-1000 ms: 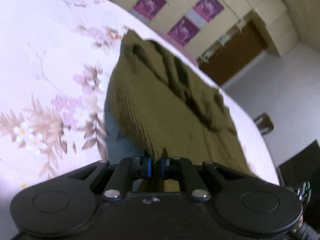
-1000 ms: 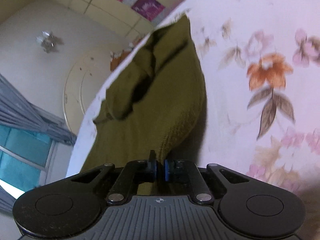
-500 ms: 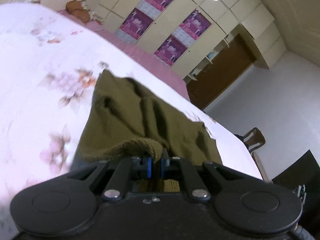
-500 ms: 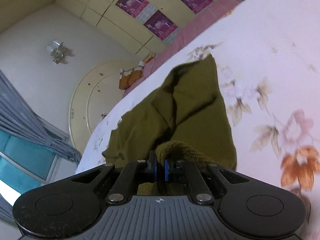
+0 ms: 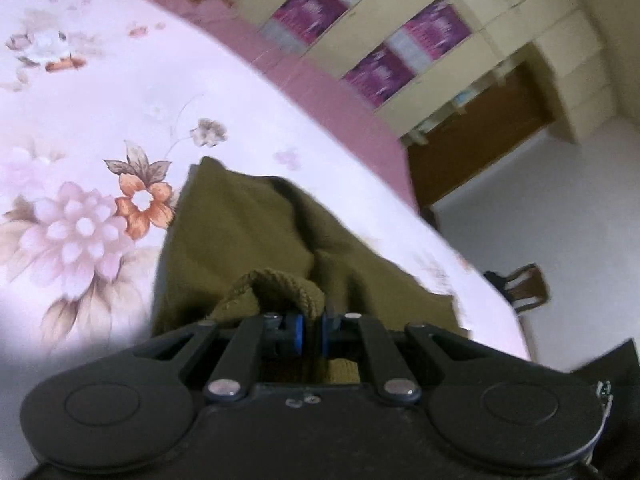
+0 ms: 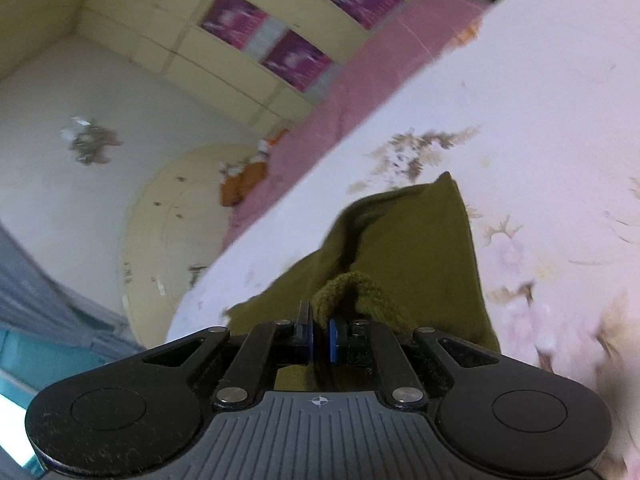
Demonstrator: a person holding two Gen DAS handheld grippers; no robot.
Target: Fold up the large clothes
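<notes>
Left tongs: the black left gripper (image 5: 311, 330) with blue pads is pinched tight on a thick, ribbed edge of the olive-green knitted sweater (image 5: 248, 240). The edge bunches up in a little hump right at the pads.
Right tongs: the black right gripper (image 6: 320, 338) with blue pads is also pinched tight on the same sweater (image 6: 420, 248). A rolled bit of ribbed edge sticks up just beside its pads.
Sweater: it starts at both grippers and stretches away from them over the bed. It has deep folds and wrinkles down its middle. Its far end comes to a point that lies on the sheet.
Bed: the sweater lies on a pale pink sheet with big printed flowers (image 5: 80, 120). An orange flower and a big pink flower are just beside the sweater in the left view.
Far edge of bed: a plain darker pink strip of cloth (image 6: 352, 92) runs along it.
Room behind: a cream wall of cupboards with purple flower panels (image 5: 400, 40), a brown wooden door (image 5: 480, 140), and a wooden chair (image 5: 528, 288) on the white floor.
Window side: grey curtains (image 6: 24, 280) show in the right view.
</notes>
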